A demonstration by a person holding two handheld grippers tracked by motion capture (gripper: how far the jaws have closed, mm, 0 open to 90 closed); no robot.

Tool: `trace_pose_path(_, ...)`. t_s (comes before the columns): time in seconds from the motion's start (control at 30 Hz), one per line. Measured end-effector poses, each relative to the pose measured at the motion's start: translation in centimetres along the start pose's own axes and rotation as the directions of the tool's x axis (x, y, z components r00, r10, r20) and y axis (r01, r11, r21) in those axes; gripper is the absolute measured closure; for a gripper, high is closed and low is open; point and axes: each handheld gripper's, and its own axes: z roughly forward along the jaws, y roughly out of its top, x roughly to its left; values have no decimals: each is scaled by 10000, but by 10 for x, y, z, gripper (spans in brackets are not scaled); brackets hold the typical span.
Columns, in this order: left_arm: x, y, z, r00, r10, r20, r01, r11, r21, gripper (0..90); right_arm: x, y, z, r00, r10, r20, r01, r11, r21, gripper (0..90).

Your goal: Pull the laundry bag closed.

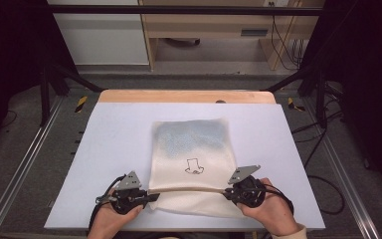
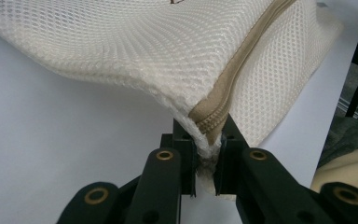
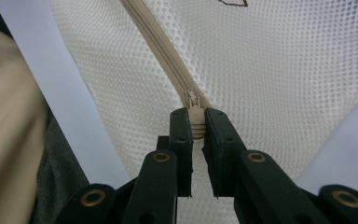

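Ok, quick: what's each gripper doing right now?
Left gripper: closed on the end of the mesh bag by its zipper.
Right gripper: closed on the zipper pull.

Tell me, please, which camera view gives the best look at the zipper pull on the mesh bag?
The right gripper view: the zipper pull sits close up, pinched between the right tool jaws, at the end of the zipper. The left gripper view shows the zipper's other end at the mesh bag corner. The high view shows the zipper as a thin tan line.
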Motion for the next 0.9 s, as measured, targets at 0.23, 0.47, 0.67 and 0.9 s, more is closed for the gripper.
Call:
trace_pose_path(0.23, 1, -1, -1, 10000, 0, -58, 0, 10000, -15, 816, -2, -2, -1, 10000, -2, 35, 2, 10000, -11, 820)
trace_pose_path(0.47, 1, 0, -2, 10000, -59, -42, 58, 10000, -73, 815, -4, -4, -3, 9999, 87, 59, -86, 9999, -81, 820)
trace_pose_path(0.67, 2, 0, -2, 10000, -46, -13, 46, 10000, -69, 815, -5, -6, -5, 9999, 66, 99, -65, 10000, -37, 820)
trace_pose_path(0.9, 2, -1, -3, 10000, -12, -78, 12, 10000, -97, 815, -5, -9, -5, 9998, 111, 138, -111, 9999, -35, 820)
